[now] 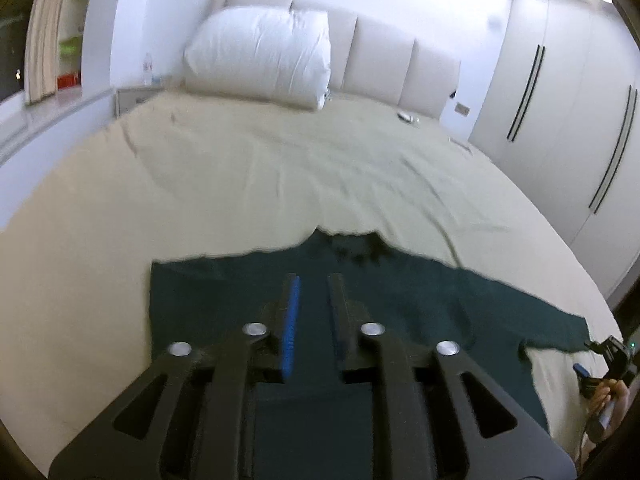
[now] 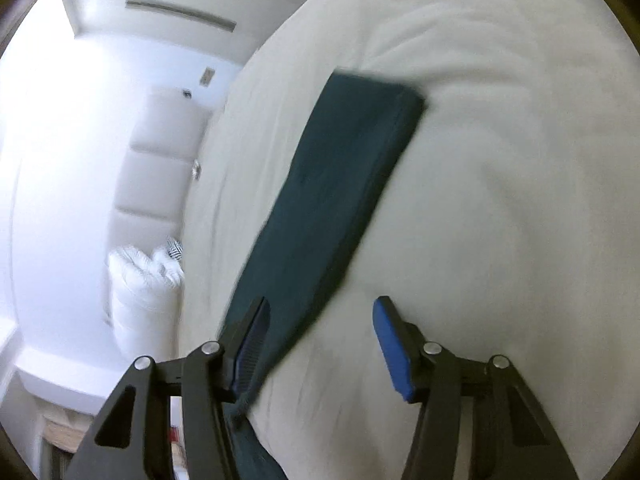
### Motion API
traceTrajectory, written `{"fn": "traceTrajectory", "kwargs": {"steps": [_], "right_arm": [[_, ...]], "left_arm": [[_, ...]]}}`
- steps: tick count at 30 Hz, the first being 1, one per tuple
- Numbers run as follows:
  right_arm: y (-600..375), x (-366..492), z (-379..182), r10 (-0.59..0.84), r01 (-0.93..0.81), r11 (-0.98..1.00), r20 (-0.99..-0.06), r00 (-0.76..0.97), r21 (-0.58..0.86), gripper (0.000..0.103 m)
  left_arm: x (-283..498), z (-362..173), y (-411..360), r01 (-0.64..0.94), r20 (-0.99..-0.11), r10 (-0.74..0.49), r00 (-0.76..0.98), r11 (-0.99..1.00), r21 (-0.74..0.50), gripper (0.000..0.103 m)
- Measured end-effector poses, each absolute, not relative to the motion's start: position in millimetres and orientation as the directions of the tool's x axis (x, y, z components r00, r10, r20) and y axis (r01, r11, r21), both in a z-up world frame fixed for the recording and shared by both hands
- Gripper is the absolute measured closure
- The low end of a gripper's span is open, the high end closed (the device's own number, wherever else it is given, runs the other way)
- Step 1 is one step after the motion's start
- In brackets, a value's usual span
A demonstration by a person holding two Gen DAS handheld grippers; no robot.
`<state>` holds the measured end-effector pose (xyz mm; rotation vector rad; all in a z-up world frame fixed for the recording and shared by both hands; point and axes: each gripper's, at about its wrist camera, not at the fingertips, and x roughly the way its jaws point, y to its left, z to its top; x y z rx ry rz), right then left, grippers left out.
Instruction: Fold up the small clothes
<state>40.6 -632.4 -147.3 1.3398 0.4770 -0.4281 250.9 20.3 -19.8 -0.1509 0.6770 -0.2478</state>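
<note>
A dark green garment (image 1: 400, 300) lies spread flat on the cream bed sheet (image 1: 240, 176), with one sleeve stretched out to the right. My left gripper (image 1: 314, 280) hovers over the garment's middle, its jaws a narrow gap apart and empty. In the right wrist view the garment's sleeve (image 2: 340, 184) runs away from me as a long green strip on the sheet (image 2: 500, 200). My right gripper (image 2: 320, 308) is wide open over the near end of the sleeve, with the left finger above the cloth. It also shows in the left wrist view (image 1: 608, 350) at the sleeve's tip.
A white pillow (image 1: 260, 56) leans on the padded headboard (image 1: 384, 64) at the far end of the bed. White wardrobe doors (image 1: 560, 120) stand to the right. A small object (image 1: 408, 118) lies on the sheet near the headboard.
</note>
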Motion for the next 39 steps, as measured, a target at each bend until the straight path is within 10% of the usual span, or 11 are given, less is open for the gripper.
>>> {"fn": "traceTrajectory", "kwargs": {"steps": [1,2,6,10,16,29,39], "right_arm": [[-639,47,-149,-0.012,0.548,0.174,-0.554,0.832,0.818,0.046],[-643,51,-149,-0.011,0.547,0.174,-0.554,0.833,0.819,0.046],[-657,80,-154,-0.001,0.533,0.185,-0.542,0.840,0.826,0.046],[-660,97,-156,-0.008,0.528,0.180,-0.536,0.844,0.830,0.051],[-660,106,-147,-0.040,0.584,0.254,-0.594,0.803,0.771,0.088],[-437,267,-13,0.012,0.284,0.869,-0.589,0.808,0.406,0.091],[-184,343,-85,0.264,-0.179,0.965,-0.728,0.633,0.194,0.090]], "left_arm": [[248,-14,14,0.168,-0.605,-0.266,0.751,0.962,-0.215,0.043],[245,-9,8,0.161,-0.616,-0.264,0.742,0.962,-0.219,0.000],[221,5,1,0.238,-0.458,-0.352,0.816,0.927,-0.290,0.000],[223,2,-9,0.207,-0.509,-0.320,0.799,0.941,-0.267,0.000],[235,-35,-6,0.128,-0.643,-0.280,0.713,0.953,-0.273,0.000],[272,-105,71,-0.008,-0.709,-0.450,0.542,0.841,-0.540,0.000],[301,-133,105,-0.066,-0.614,-0.625,0.482,0.673,-0.737,0.000]]}}
